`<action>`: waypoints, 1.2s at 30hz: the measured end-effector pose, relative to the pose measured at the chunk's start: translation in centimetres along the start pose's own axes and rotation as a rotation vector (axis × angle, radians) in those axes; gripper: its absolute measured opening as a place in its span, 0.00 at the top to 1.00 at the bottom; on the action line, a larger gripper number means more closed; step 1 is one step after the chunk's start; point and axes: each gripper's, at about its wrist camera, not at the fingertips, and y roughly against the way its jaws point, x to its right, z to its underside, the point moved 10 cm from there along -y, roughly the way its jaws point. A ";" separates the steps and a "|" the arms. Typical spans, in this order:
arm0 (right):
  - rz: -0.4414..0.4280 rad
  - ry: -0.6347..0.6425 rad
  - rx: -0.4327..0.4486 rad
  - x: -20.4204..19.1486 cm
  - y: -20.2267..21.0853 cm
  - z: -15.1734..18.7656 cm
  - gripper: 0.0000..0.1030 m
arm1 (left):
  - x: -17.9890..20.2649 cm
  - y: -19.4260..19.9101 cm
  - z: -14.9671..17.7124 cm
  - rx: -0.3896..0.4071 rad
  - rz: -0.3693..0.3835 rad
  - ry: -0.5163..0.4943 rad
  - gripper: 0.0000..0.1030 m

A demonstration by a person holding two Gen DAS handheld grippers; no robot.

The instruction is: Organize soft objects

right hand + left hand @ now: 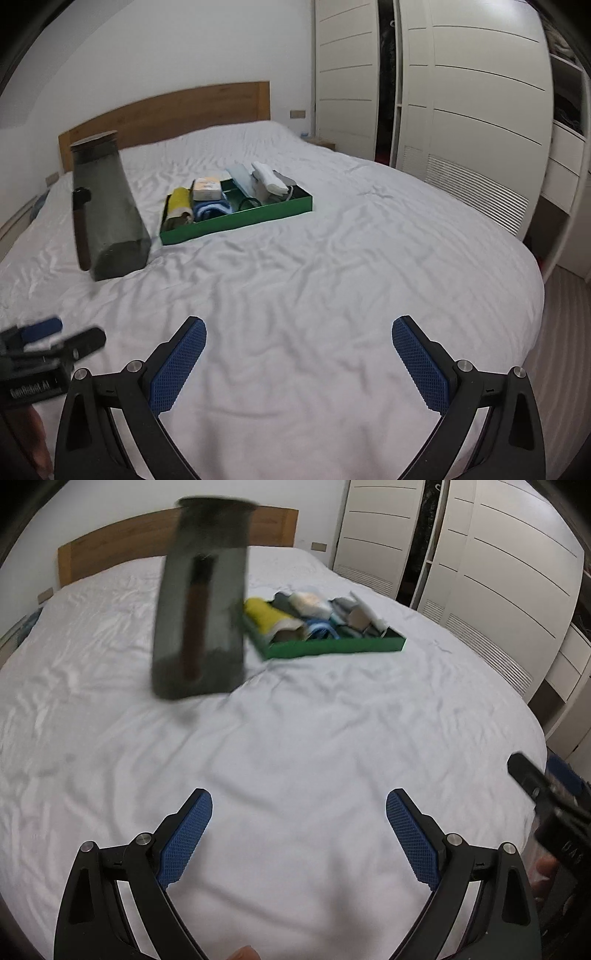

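Note:
A green tray [332,648] [236,221] lies on the white bed, packed with soft things: a yellow roll [264,614] [179,201], a white folded cloth [308,602] [267,177] and a blue piece [319,629] [212,210]. My left gripper [299,795] hovers over bare sheet well short of the tray, open, with nothing between its blue pads. My right gripper [299,323] is likewise open over the sheet, also empty. Each gripper shows at the edge of the other's view: the right gripper [546,805] and the left gripper [55,339].
A tall dark grey pitcher [201,602] [107,206] with a lid stands on the bed just left of the tray. A wooden headboard [166,107] backs the bed. White wardrobe doors [461,110] run along the right, with floor [565,332] beside the bed's edge.

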 end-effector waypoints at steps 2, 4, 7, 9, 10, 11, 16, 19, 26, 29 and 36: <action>-0.018 0.020 0.015 -1.5 0.9 0.9 0.00 | -0.8 0.5 0.9 0.008 -0.009 0.003 0.10; -0.041 0.038 0.027 -2.5 1.2 1.2 0.00 | -1.6 1.0 1.7 0.013 -0.008 0.012 0.10; -0.101 0.067 0.043 -4.8 2.4 1.3 0.00 | -2.4 2.4 2.2 0.036 -0.018 0.013 0.10; -0.126 0.094 0.049 -5.8 3.1 1.4 0.00 | -2.9 3.3 2.4 0.045 -0.028 0.018 0.10; -0.134 0.104 0.048 -6.1 3.2 1.3 0.00 | -3.2 3.8 2.5 0.048 -0.037 0.025 0.10; -0.142 0.107 0.045 -6.3 3.4 1.3 0.00 | -3.5 4.2 2.5 0.049 -0.046 0.030 0.10; -0.150 0.132 0.021 -6.6 5.6 0.6 0.00 | -4.7 7.4 3.3 0.038 -0.081 0.065 0.10; -0.157 0.157 0.039 -6.9 9.0 -0.3 0.00 | -5.1 10.1 4.1 0.048 -0.103 0.089 0.10; -0.254 0.159 0.095 -7.6 19.2 -0.5 0.00 | -4.8 19.9 5.2 0.127 -0.222 0.072 0.10; -0.305 0.155 0.139 -7.4 25.2 -1.4 0.00 | -3.9 26.2 5.3 0.184 -0.279 0.044 0.09; -0.325 0.199 0.228 -6.0 37.0 -1.7 0.00 | -3.2 37.7 7.6 0.326 -0.331 0.103 0.01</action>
